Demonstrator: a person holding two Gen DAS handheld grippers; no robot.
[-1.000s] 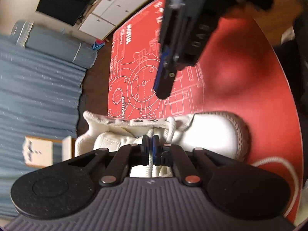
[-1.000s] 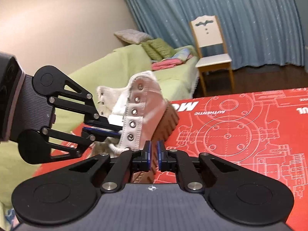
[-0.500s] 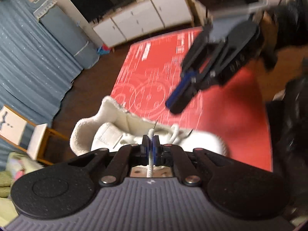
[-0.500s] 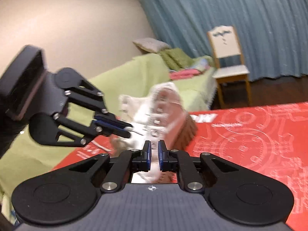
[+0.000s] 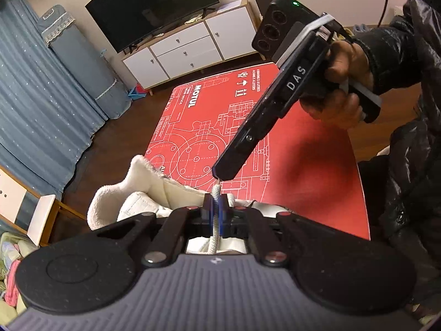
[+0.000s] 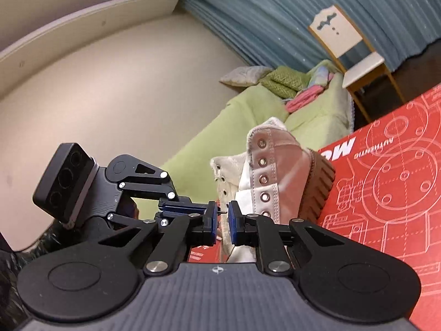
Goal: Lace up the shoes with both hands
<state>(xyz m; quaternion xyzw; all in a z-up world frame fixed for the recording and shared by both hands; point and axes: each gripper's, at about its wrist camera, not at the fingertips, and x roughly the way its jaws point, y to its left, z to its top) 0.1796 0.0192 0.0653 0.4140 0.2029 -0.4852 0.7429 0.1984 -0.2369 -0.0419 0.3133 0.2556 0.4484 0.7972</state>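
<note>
1 white shoe [image 5: 154,198] lies on 1 red mat [image 5: 311,171]. In the right wrist view the shoe is tipped up on its side, so its brown sole [image 6: 317,182] shows. That view shows 5 metal holes [image 6: 260,161] in a row down the near flap of the shoe, and a few more small holes on the other flap, too small to count.

There is 1 white lace [image 5: 215,215]. The left gripper [image 5: 216,211] is squeezed tight on the lace, and the lace tip [image 5: 217,186] sticks out past its 2 blue pads.

The right gripper [image 6: 222,222] comes in from the far right in the left wrist view, with 1 hand [image 5: 341,85] and a black sleeve [image 5: 391,49] behind it. Its jaws are opening. The thin lace tip sits in the gap between its 2 blue pads, and the pads do not press on it.

Far off there is 1 TV [image 5: 154,5] on 1 white cabinet [image 5: 193,49]. Blue curtains [image 5: 33,104] hang on the left. 1 chair [image 6: 355,63] stands by 1 green sofa [image 6: 248,115] with 2 pillows [image 6: 264,78] on it.
</note>
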